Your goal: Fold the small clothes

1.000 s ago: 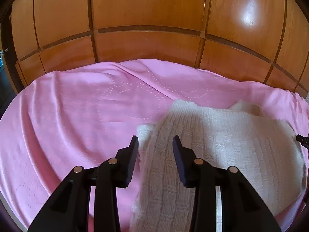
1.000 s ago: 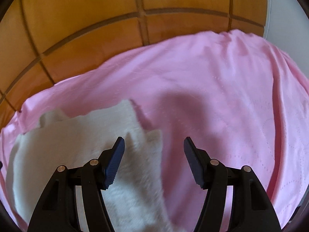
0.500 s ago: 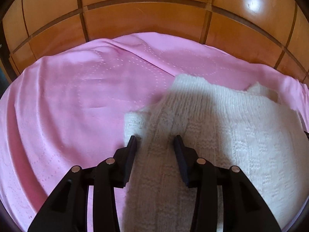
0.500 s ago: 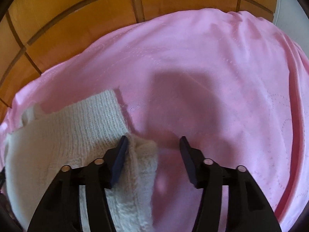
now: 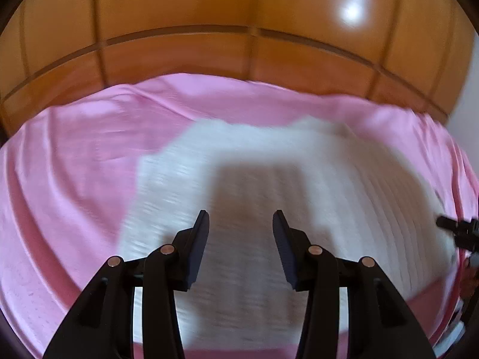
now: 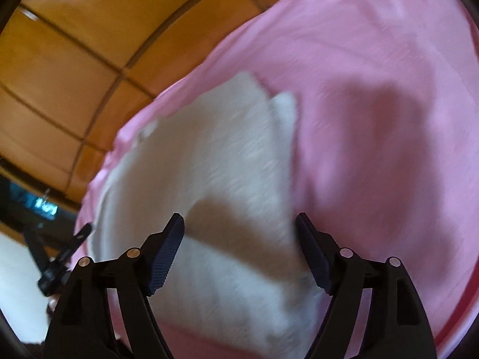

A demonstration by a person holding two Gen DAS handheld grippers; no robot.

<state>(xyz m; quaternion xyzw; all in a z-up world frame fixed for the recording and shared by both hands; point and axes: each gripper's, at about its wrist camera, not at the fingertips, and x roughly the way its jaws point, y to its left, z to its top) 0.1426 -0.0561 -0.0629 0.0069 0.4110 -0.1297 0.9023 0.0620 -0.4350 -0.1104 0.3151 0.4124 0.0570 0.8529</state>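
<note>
A white knitted garment (image 5: 269,179) lies folded flat on the pink sheet (image 5: 74,179). My left gripper (image 5: 241,227) is open and empty, held above the garment's near part. In the right wrist view the same garment (image 6: 209,179) shows, with a folded edge along its right side. My right gripper (image 6: 239,227) is open and empty above the garment's near right part. Both views are blurred by motion. The tip of the right gripper shows at the right edge of the left wrist view (image 5: 458,230), and the left gripper shows at the left of the right wrist view (image 6: 60,257).
A polished wooden panelled wall (image 5: 239,30) rises behind the bed. It also shows in the right wrist view (image 6: 74,45). The pink sheet (image 6: 389,89) spreads wide to the right of the garment.
Both grippers have pulled back and up from the garment. The right jaws have opened wider and the right view has tilted. The left gripper has shifted right over the garment's middle.
</note>
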